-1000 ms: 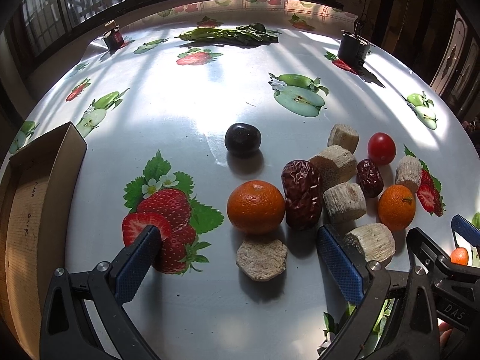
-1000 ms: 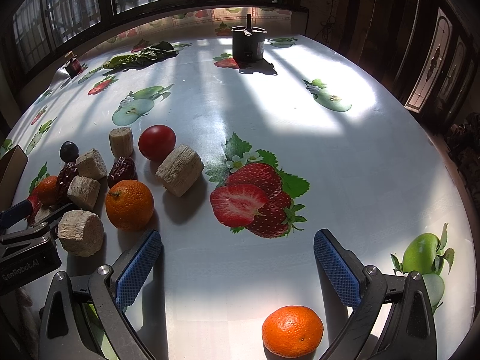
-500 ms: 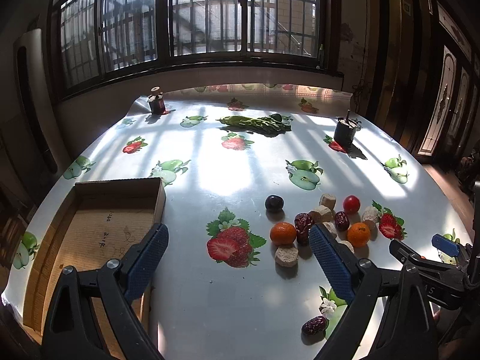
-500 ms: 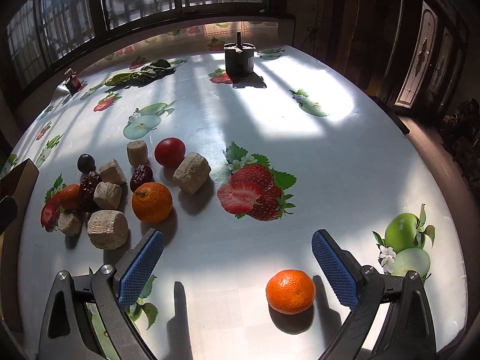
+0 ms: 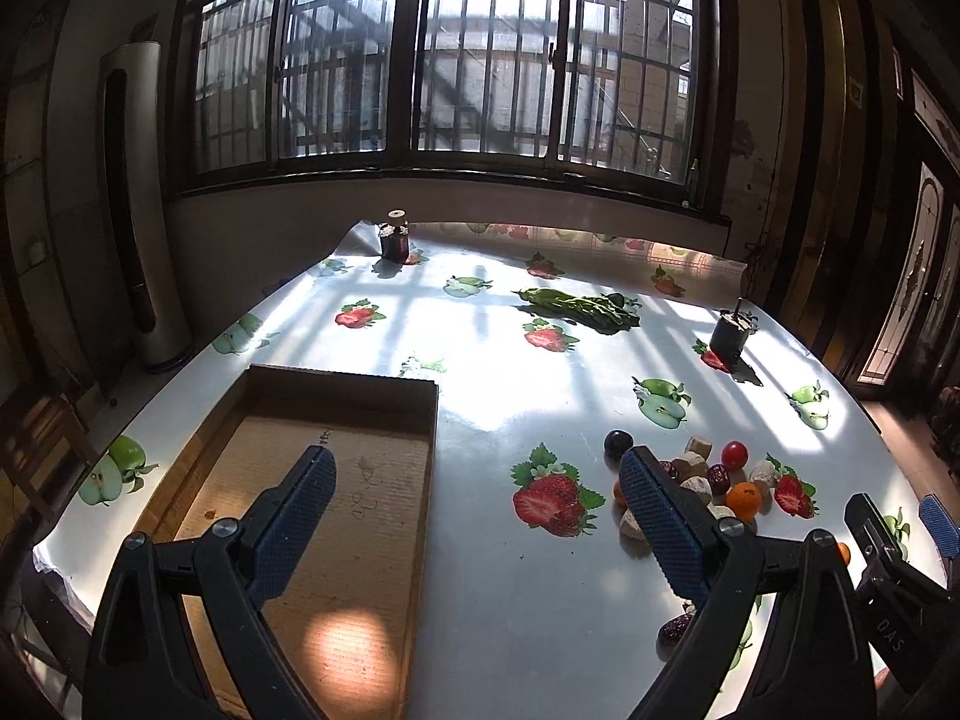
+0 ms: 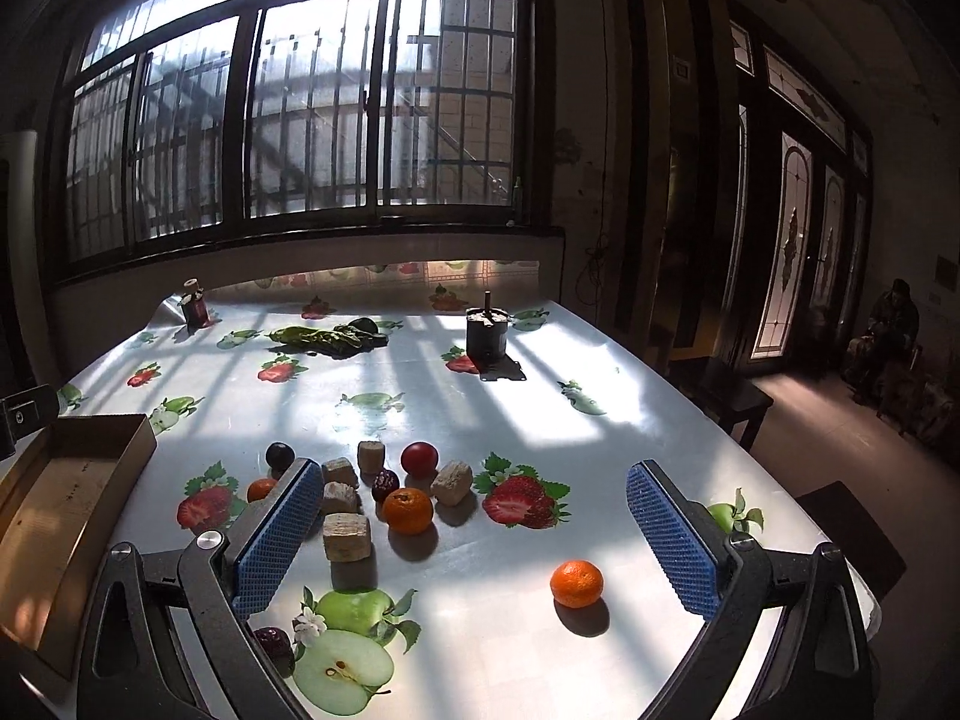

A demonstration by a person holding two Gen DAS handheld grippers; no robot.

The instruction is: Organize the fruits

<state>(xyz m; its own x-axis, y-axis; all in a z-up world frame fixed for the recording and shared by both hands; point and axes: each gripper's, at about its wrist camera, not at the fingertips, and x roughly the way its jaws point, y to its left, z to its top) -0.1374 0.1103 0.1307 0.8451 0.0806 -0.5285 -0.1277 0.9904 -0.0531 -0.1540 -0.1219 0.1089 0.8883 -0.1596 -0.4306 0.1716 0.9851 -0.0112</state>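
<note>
judging from the table (image 6: 540, 420), almost nothing is sorted yet: the box (image 5: 336, 516) holds no fruit, the fruit cluster (image 6: 384, 486) sits beside it, one orange (image 6: 576, 583) lies apart, and both the left tool (image 5: 474, 516) and right tool (image 6: 474, 534) gape wide, holding nothing.

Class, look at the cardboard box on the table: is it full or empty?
Empty: the cardboard box shows only bare floor, apart from where the left gripper hides it.
</note>
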